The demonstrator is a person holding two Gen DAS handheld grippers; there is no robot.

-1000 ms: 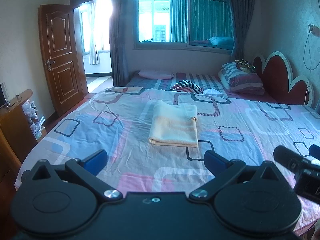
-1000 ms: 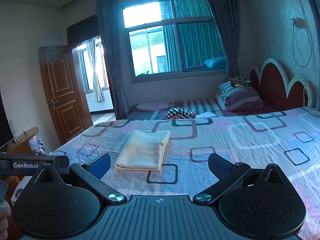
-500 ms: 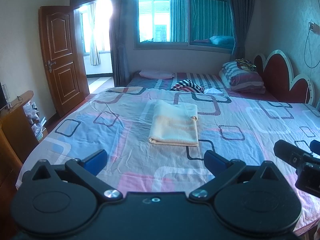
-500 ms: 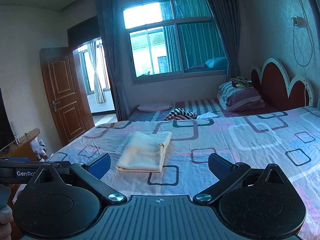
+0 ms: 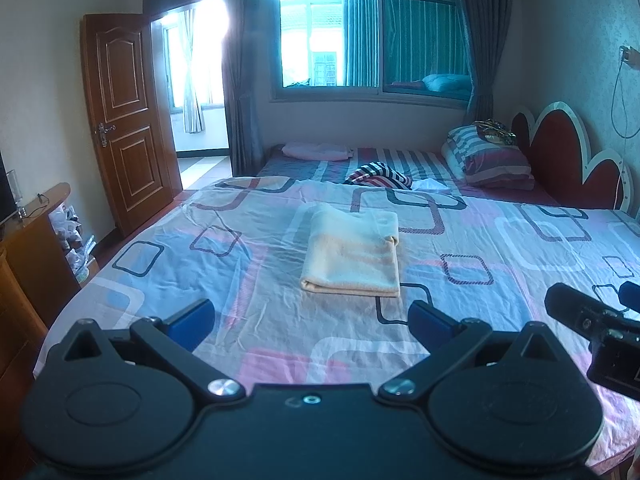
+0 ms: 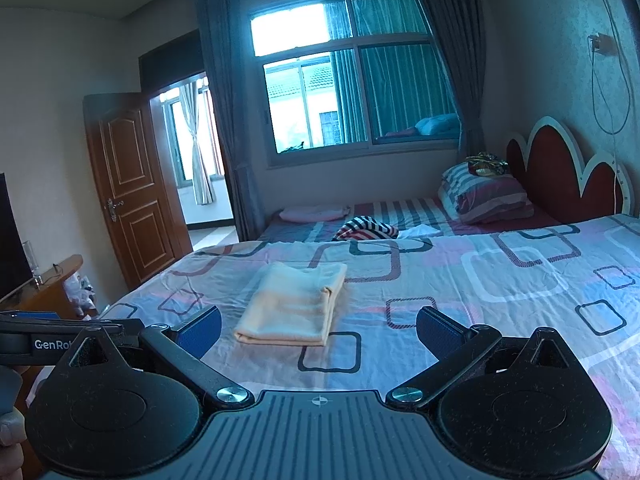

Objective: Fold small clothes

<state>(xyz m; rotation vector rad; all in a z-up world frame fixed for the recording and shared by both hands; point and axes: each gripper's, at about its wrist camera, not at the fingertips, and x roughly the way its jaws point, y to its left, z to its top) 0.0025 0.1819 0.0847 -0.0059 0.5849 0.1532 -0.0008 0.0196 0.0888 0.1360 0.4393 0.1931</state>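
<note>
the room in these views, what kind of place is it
A home bedroom, most likely. A large bed with a scalloped headboard fills the room, a striped pillow lies near the head, and a folded cream garment rests on the patterned sheet.

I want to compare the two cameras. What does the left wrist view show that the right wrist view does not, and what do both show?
Only the left wrist view shows the right gripper from outside, at its right edge. Only the right wrist view shows the left gripper's "GenRo" label, part of a hand and the dark screen at the left edge. Both show the folded cream cloth lying on the patterned bedsheet, the wooden door, the window, the striped pillow, and open jaws holding nothing.
</note>
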